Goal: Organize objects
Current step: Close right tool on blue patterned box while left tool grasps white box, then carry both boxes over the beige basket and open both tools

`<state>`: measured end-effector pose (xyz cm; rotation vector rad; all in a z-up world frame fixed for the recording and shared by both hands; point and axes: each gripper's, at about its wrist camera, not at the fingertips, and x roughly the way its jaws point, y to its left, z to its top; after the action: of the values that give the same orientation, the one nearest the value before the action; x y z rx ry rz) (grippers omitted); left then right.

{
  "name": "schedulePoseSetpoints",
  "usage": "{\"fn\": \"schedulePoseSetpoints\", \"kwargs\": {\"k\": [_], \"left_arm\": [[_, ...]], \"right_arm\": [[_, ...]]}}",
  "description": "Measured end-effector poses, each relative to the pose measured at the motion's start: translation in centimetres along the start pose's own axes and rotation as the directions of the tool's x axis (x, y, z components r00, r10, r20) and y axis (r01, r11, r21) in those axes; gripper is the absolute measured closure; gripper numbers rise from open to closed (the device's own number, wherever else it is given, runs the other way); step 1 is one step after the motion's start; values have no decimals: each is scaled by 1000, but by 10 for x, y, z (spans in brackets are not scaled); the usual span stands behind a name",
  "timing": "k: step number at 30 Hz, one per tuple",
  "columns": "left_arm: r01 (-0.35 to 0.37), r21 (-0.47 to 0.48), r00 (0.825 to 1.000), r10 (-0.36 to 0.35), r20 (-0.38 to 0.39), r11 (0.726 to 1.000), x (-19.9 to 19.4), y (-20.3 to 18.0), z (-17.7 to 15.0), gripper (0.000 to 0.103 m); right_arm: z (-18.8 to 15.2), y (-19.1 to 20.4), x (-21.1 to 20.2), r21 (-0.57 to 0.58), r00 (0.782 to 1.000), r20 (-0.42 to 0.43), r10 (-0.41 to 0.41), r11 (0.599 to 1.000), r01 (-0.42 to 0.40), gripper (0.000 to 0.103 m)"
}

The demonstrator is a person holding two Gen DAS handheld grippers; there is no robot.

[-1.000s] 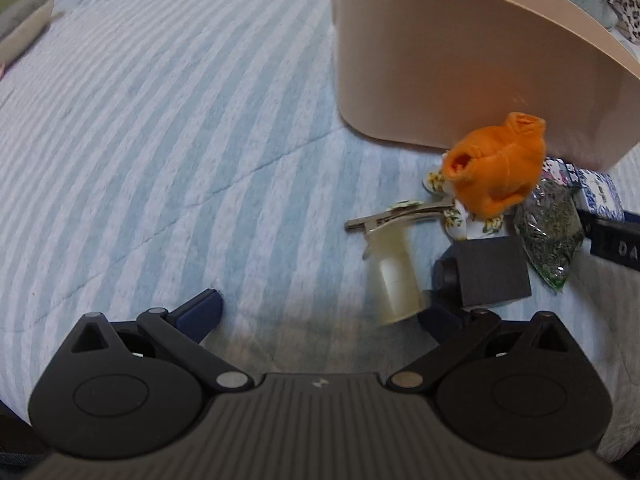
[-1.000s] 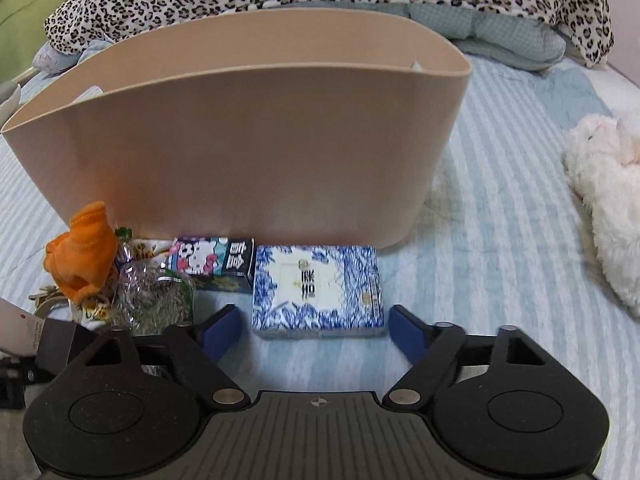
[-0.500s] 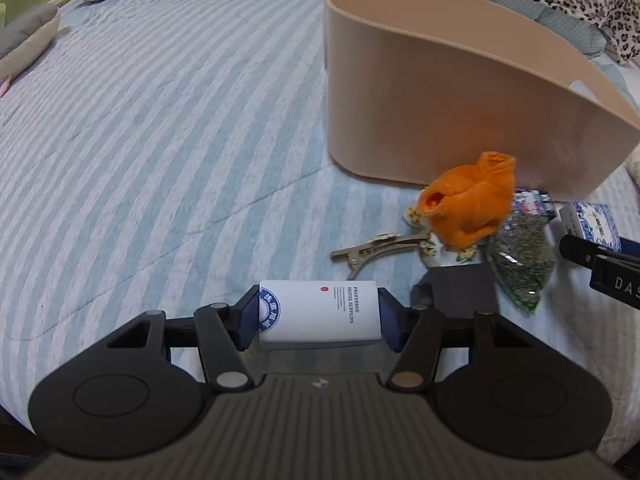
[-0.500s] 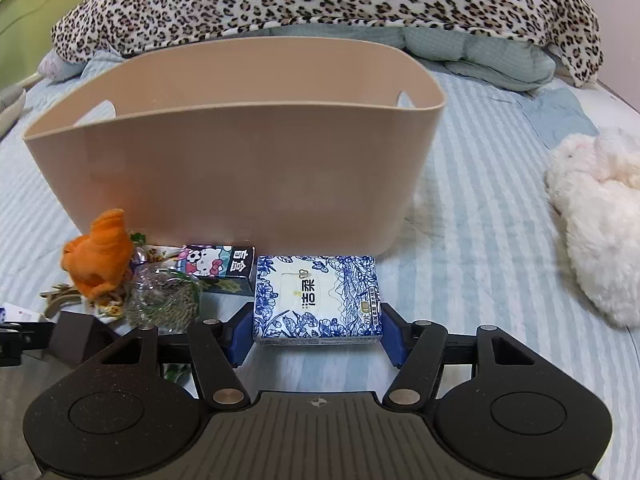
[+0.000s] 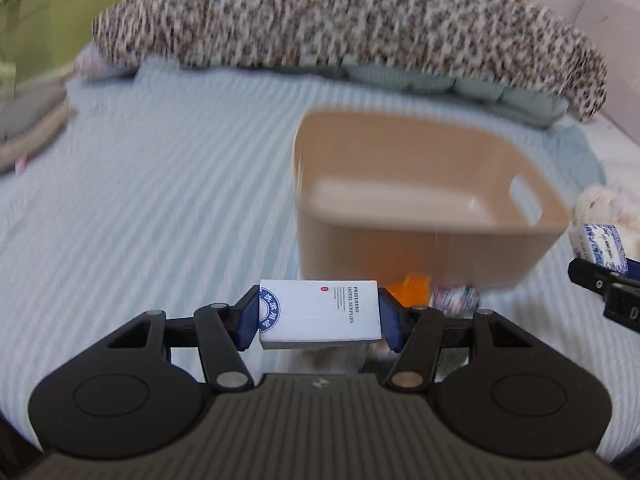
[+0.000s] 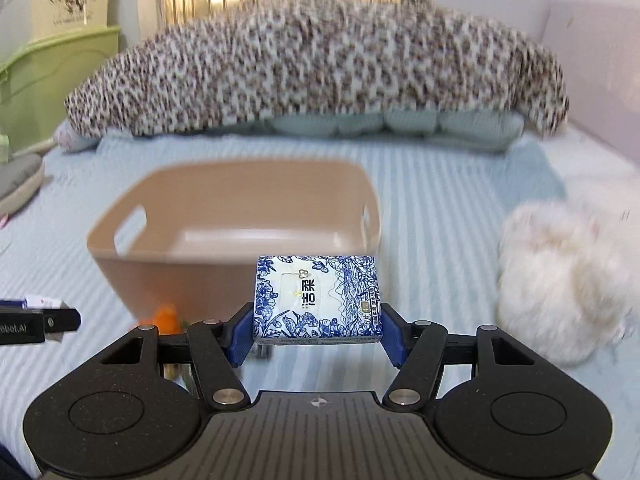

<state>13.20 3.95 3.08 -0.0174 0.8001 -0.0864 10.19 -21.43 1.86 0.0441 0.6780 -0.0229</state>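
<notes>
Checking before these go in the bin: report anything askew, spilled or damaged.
Nothing stands out. The white box sits square in the left gripper, the blue floral tissue pack square in the right gripper. The beige bin stands upright and looks empty. Motion blur hides fine detail.

My left gripper (image 5: 319, 316) is clamped on a white box (image 5: 320, 312); both blue pads press its short ends, left pad (image 5: 248, 318) over the round blue stamp, right one at the plain end. Box lies flat across my jaws, off the bed. Jaws closed in on it within the last second, steady now. My right gripper (image 6: 319, 334) is clamped on a blue flowered pack (image 6: 318, 298), pads squeezing its two sides, pack level and lifted clear. Those jaws closed in a little too. Both grippers point down at a slant. Each one's tip shows at the edge of the other's view, side by side, apart.
</notes>
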Motion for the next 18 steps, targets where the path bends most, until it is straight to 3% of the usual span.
{"fn": "schedulePoseSetpoints", "kwargs": {"k": [4,11,14,18], "left_arm": [[-17,46,996,13,89,999,-13,-16,34,42],[-26,100,992,13,127,995,11,-44,78,42],[-35,125,996,25,84,992,44,-56,87,42],[-44,129,999,42,17,991,90,-63,88,42]], "right_arm": [[26,2,-6,-20,998,64,-5,1000,6,43],[65,11,8,-64,991,130,-26,997,34,43],[76,13,32,-74,994,111,-25,997,33,43],[83,14,74,-90,1000,19,-22,996,24,43]]}}
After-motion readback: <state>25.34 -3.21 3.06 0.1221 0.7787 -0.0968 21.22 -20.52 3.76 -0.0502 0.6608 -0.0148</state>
